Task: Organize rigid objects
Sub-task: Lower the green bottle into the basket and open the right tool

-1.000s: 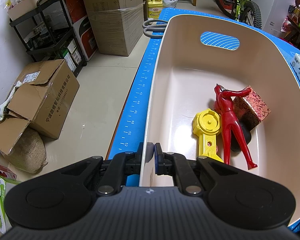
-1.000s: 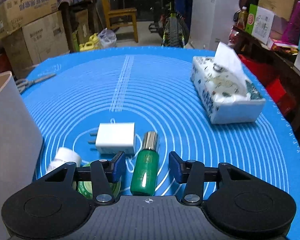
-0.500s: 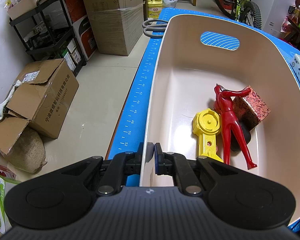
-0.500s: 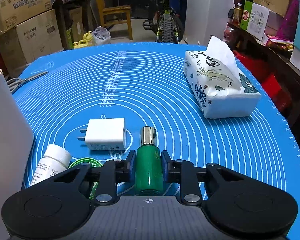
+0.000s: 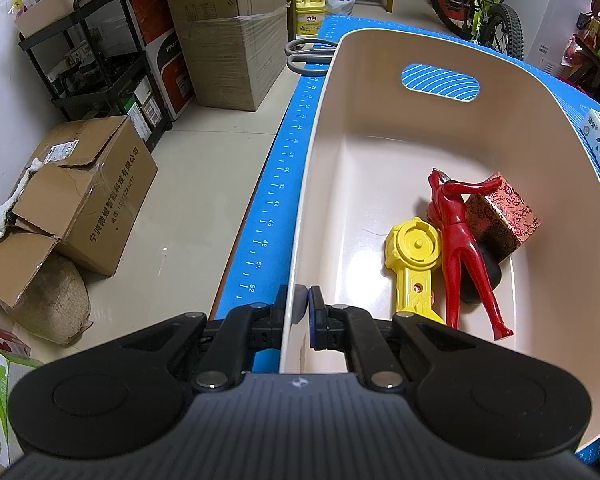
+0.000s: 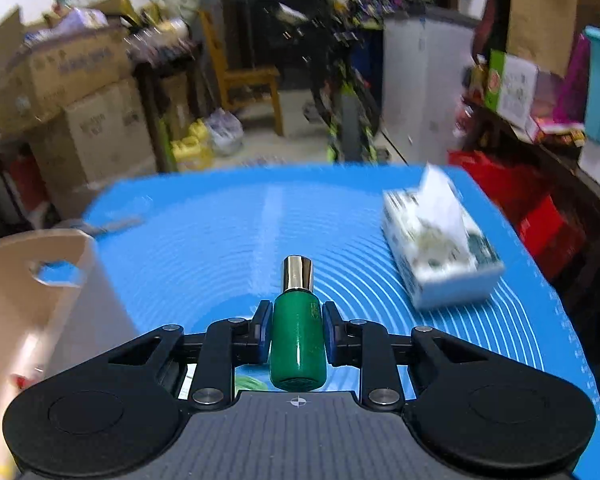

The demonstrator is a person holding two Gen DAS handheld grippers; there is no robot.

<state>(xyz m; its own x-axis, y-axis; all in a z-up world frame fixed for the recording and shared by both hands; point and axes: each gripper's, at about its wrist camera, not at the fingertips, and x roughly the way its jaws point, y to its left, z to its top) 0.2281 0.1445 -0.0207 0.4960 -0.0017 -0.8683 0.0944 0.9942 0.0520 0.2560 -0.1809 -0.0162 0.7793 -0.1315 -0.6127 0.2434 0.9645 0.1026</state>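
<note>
My left gripper is shut on the near rim of a beige plastic bin that stands on the blue mat. In the bin lie a red figure, a yellow toy, a red patterned box and a black thing partly hidden under them. My right gripper is shut on a green bottle with a silver cap, held above the mat. The bin shows at the left in the right wrist view.
A tissue box stands on the blue mat at the right. Grey scissors lie behind the bin at the mat's far edge. Cardboard boxes and a shelf stand on the floor at the left.
My right gripper closed on the green bottle and lifted it off the mat; the white charger and pill bottle dropped out of view. The left gripper has stayed on the bin rim.
</note>
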